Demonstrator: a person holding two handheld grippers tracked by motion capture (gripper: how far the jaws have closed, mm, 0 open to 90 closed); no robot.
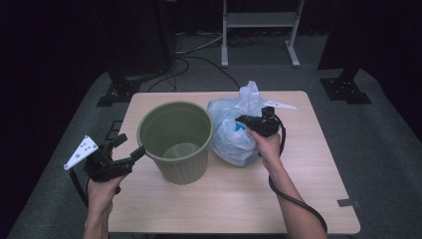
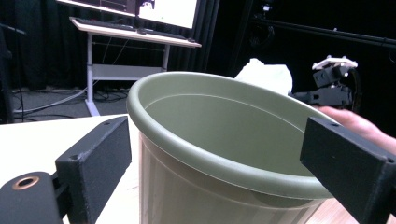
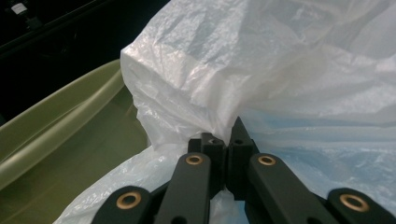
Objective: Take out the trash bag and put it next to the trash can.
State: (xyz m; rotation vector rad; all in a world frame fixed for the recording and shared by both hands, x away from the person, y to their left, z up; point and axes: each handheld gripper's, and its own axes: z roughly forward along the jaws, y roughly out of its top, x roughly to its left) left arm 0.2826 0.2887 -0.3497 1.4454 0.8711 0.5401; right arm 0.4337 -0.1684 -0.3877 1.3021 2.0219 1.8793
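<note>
While the right tongs (image 1: 247,120) pinch a fold of the white plastic bag (image 1: 234,130) (jaws closed on it), the bag sits on the tabletop (image 1: 239,199) touching the green bin (image 1: 175,140) at its 3 o'clock. At the bin's 9 o'clock, the left tongs (image 1: 130,145) gape open around its rim.

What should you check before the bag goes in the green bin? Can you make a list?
1. Right gripper pinching the plastic bag: ok, jaws shut on a fold of it.
2. Green bin upright on the table: ok.
3. Bin's mouth free: ok, just a pale patch at the bottom.
4. Left gripper steadying the bin: not ok, jaws open beside the rim, not clamping.
5. Bag beside the bin, not in: ok.
6. Bag small enough to fit: cannot tell.
</note>
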